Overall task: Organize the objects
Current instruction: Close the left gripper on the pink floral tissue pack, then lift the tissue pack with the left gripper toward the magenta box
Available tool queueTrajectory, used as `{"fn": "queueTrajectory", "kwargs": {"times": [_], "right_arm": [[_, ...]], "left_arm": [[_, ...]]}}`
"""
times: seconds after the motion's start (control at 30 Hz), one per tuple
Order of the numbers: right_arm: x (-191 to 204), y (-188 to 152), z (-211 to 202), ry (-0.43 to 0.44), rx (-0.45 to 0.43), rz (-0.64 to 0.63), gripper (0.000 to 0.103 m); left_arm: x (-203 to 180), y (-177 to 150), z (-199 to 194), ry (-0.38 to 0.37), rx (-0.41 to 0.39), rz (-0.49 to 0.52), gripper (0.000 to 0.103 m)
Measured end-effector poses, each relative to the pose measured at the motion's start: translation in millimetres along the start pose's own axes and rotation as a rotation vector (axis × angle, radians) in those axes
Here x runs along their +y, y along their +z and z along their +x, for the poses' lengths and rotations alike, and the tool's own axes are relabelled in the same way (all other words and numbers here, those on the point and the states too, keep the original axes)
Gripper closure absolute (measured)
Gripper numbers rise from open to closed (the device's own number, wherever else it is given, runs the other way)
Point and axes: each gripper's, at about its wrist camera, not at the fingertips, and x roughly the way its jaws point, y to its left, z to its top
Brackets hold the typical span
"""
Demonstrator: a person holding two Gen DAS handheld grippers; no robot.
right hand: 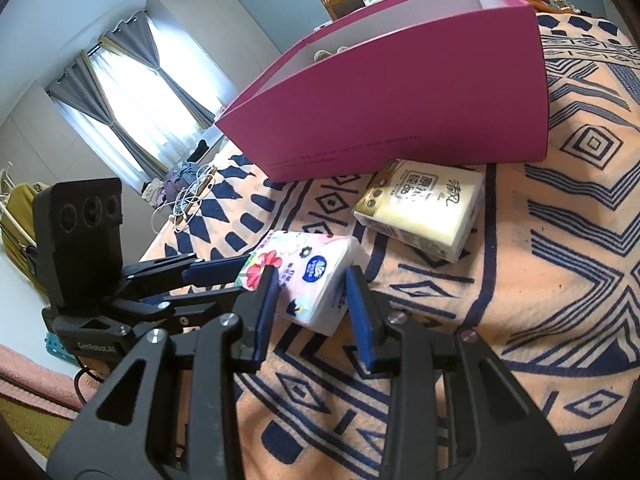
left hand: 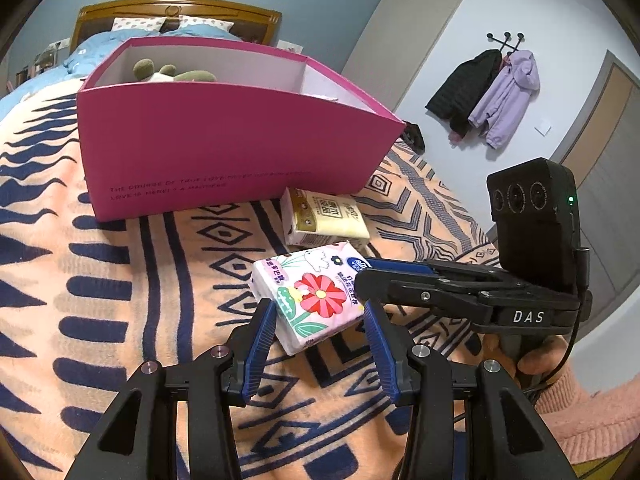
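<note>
A floral pink tissue pack (left hand: 308,292) lies on the patterned blanket, also in the right wrist view (right hand: 308,280). My left gripper (left hand: 320,316) is open, its fingers either side of the pack's near end. My right gripper (right hand: 312,280) is open, its fingers flanking the pack's other end; it shows from the side in the left wrist view (left hand: 372,276). A yellow tissue pack (left hand: 324,218) lies just beyond, also in the right wrist view (right hand: 424,208). A magenta open box (left hand: 224,136) stands behind, with a plush toy (left hand: 168,72) inside.
The orange and navy blanket (left hand: 120,264) covers the bed. A wooden headboard (left hand: 172,12) and pillows are at the far end. Coats (left hand: 492,92) hang on the wall. Cables and clothes (right hand: 188,192) lie at the bed's far edge near the window.
</note>
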Motion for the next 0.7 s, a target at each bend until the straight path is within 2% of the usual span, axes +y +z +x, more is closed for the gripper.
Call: {"fn": "queueTrajectory", "kwargs": {"times": [0.7], "right_arm": [[7.7, 2.8, -12.3, -0.012, -0.046, -0.025, 0.065]], "left_arm": [[-15.8, 5.7, -13.8, 0.016, -0.045, 0.045, 0.057]]}}
